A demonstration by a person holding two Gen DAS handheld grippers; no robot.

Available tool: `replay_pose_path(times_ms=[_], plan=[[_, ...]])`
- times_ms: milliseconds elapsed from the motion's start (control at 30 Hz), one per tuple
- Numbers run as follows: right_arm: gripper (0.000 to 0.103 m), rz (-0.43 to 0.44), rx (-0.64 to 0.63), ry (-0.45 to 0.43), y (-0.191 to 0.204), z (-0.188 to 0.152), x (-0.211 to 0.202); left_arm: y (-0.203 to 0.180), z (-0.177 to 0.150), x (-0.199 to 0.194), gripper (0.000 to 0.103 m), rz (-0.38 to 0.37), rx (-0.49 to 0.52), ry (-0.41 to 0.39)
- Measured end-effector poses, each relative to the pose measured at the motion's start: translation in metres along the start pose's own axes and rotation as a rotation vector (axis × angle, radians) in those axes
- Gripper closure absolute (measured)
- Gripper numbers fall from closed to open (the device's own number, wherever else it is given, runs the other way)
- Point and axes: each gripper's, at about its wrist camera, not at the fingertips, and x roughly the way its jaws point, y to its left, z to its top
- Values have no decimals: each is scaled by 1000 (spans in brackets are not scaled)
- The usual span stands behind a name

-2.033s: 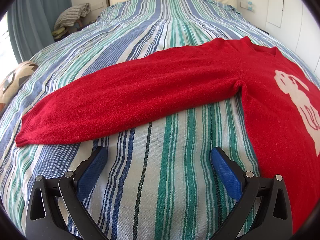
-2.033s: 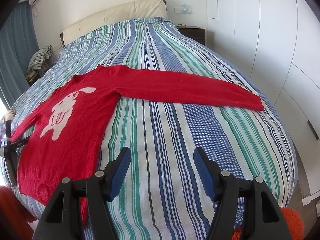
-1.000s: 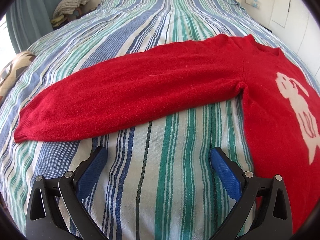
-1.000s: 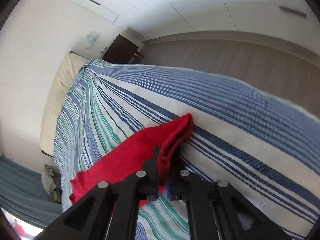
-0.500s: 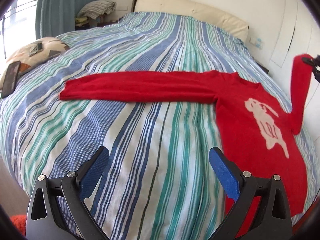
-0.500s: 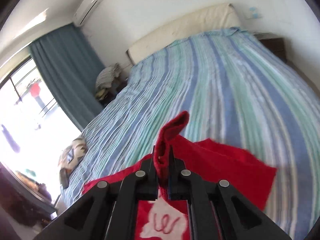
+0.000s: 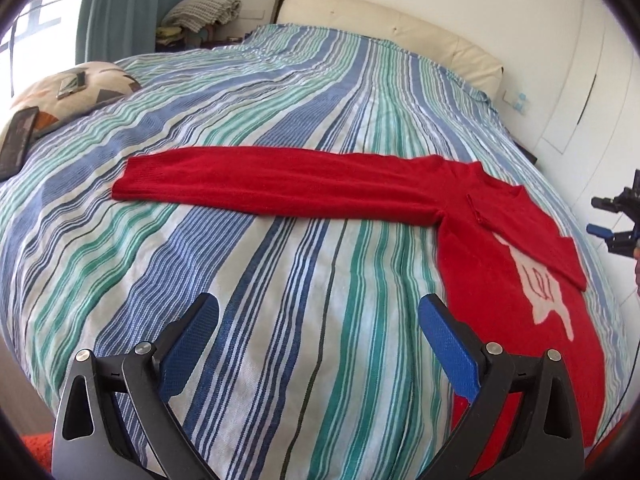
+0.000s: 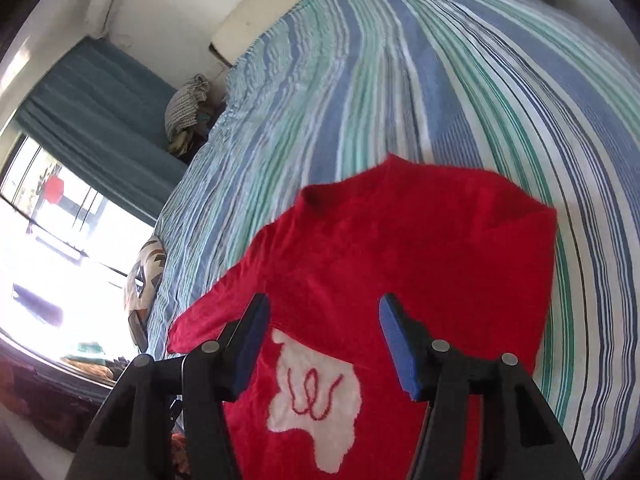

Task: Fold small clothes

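Red sweater (image 7: 472, 216) flat on striped bed (image 7: 280, 280), one sleeve folded in; both grippers' jaws spread, holding nothing.

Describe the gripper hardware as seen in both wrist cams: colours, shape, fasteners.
Both match. The left gripper and right gripper each have two black, angular plastic link arms with cut-out slots, round silver pivot bolts at the joints, and flat blue textured pads on the inner faces. No cables, markings or sleeves are visible.

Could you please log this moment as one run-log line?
right sleeve folded across sweater | left sleeve flat | left gripper open | right gripper open
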Motion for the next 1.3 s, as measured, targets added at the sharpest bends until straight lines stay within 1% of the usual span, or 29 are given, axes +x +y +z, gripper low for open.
replay_pose_path(times_ms=[33, 67, 100, 133, 167, 200, 233, 267, 300, 367, 400, 467, 567, 667, 733, 767, 800, 833, 867, 900, 933, 1000, 1100, 1200, 1300], plan=[[46, -30, 56, 9, -21, -6, 5, -1, -2, 2, 3, 6, 7, 8], [46, -88, 109, 23, -43, -12, 12, -2, -4, 5, 2, 10, 12, 20], [46, -166, 160, 34, -66, -19, 17, -3, -6, 8, 2, 13, 18, 38], [51, -223, 204, 33, -85, -26, 18, -3, -8, 11, 2, 18, 22, 58], [63, -208, 237, 6, -100, -31, 14, -3, -10, 13, 2, 25, 25, 71], [63, -170, 264, -34, -108, -35, 6, -3, -12, 14, 2, 31, 27, 74], [61, -151, 272, -75, -110, -37, -5, -4, -13, 13, 2, 34, 28, 71], [57, -144, 255, -98, -106, -39, -17, -4, -13, 12, 2, 33, 29, 67], [56, -136, 213, -103, -100, -43, -27, -4, -13, 11, 2, 31, 29, 64], [55, -131, 109, -65, -83, -56, -43, -5, -12, 12, 2, 31, 26, 65], [55, -133, 66, -24, -76, -69, -48, -5, -13, 13, 2, 34, 24, 66], [55, -143, 26, 58, -68, -101, -53, -5, -13, 15, 2, 38, 21, 68], [55, -123, 51, 125, -72, -162, -65, -7, -14, 14, 2, 42, 33, 67], [55, -76, 131, 171, -81, -224, -74, -8, -17, 13, 2, 46, 44, 66], [55, -31, 180, 199, -82, -257, -73, -10, -18, 13, 2, 51, 51, 66], [55, -19, 182, 214, -79, -268, -71, -11, -18, 13, 2, 56, 56, 66], [55, -21, 167, 216, -75, -275, -68, -13, -19, 14, 2, 59, 63, 67], [60, -43, 144, 201, -69, -277, -66, -14, -20, 15, 2, 63, 70, 67], [90, -80, 126, 186, -65, -276, -64, -16, -21, 15, 2, 68, 79, 68], [98, -143, 122, 183, -66, -276, -65, -18, -22, 15, 2, 73, 91, 68], [100, -190, 142, 184, -68, -280, -71, -19, -23, 15, 2, 79, 103, 68], [100, -230, 182, 188, -75, -283, -79, -19, -26, 13, 2, 92, 119, 70], [100, -242, 161, 185, -75, -284, -76, -17, -27, 12, 2, 91, 118, 71], [99, -268, 107, 166, -65, -282, -68, -19, -30, 14, 2, 105, 127, 79], [95, -282, 68, 146, -58, -286, -70, -22, -31, 15, 2, 114, 150, 82]])
